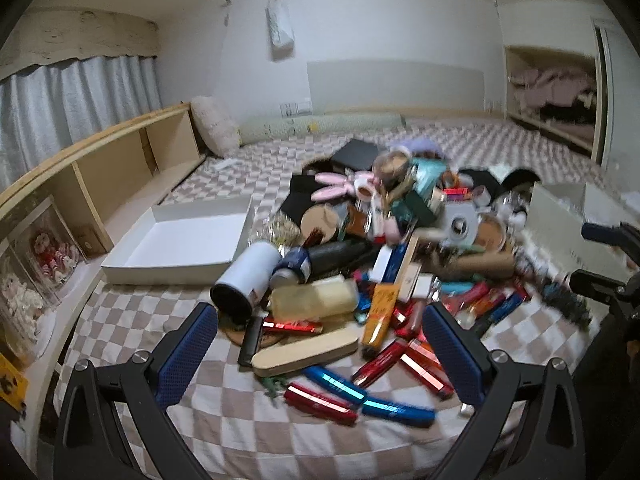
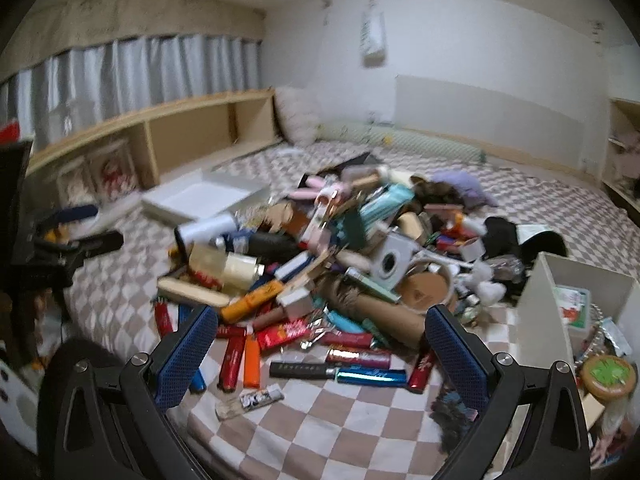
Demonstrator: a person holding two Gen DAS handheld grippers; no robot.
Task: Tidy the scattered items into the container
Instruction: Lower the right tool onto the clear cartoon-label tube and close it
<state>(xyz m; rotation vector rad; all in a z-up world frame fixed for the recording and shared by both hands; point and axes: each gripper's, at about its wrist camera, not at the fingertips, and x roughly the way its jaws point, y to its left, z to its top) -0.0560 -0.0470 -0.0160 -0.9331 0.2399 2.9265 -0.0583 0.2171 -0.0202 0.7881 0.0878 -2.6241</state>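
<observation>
In the left wrist view, the left tool (image 1: 320,354) hangs over the near edge of a bed covered in a beige-and-white checkered sheet (image 1: 256,432), its blue-padded fingers (image 1: 186,354) spread wide apart and holding nothing. Between and beyond them lies a large heap of scattered small items (image 1: 400,240): a flat tan wooden case (image 1: 306,350), shiny blue and red foil-wrapped bars (image 1: 362,398), an orange tube (image 1: 380,312) and a white cylindrical can with a dark end (image 1: 246,282). A shallow white rectangular box lid (image 1: 180,240) rests on the sheet just left of the heap. At the far right edge, the right tool (image 1: 604,256) shows only in part. In the right wrist view, the right tool (image 2: 322,354) is likewise spread wide and empty above the front of the same heap, near a black tube (image 2: 300,369) and an orange lighter-shaped piece (image 2: 251,362). The open white container (image 2: 540,308) sits at the right of the pile, already holding a round green-topped tin (image 2: 608,374) and other things. The left tool (image 2: 80,228) appears blurred at the left.
</observation>
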